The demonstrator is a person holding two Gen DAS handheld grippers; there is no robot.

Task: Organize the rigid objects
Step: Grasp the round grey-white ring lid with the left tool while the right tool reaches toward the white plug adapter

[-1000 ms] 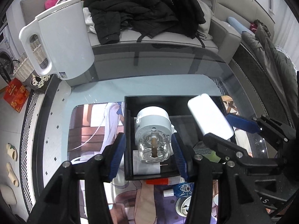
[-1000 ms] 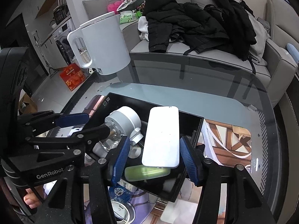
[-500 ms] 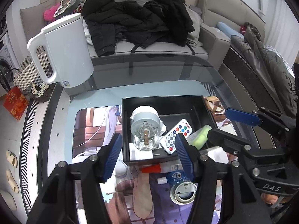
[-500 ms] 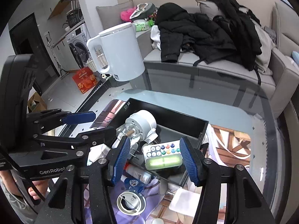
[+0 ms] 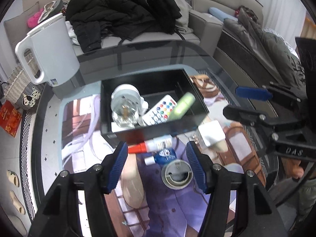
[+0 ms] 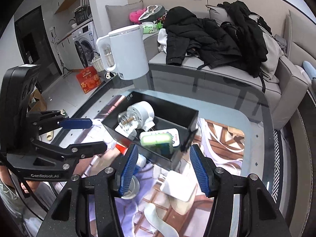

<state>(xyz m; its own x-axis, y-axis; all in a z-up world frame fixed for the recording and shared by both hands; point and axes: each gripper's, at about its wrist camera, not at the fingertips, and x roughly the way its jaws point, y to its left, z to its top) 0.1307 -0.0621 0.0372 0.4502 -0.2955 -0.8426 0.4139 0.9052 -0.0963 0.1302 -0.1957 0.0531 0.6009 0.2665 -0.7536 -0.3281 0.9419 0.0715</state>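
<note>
A black box [image 5: 158,126] [image 6: 169,158] on the glass table holds a clear jar with a white lid [image 5: 125,106] [image 6: 136,116], a white remote with coloured buttons [image 5: 160,111] [image 6: 173,135] and a green case [image 5: 182,105] [image 6: 157,140]. In front of the box lie a white tube with a red cap [image 5: 152,144], a blue bottle [image 5: 165,155], a round grey lid [image 5: 176,174] and a white charger block [image 5: 211,133] [image 6: 178,185]. My left gripper [image 5: 156,166] is open and empty above these. My right gripper [image 6: 164,171] is open and empty, near the box's front edge.
A white electric kettle [image 5: 51,53] [image 6: 126,53] stands at the table's far left. A grey sofa [image 6: 227,71] with black coats lies beyond the table. A printed mat [image 5: 169,207] covers the near table. Slippers [image 5: 13,177] lie on the floor at left.
The white remote, held over the box a second ago, now lies inside it. Both grippers have drawn back and up from the box, so the loose items in front show.
</note>
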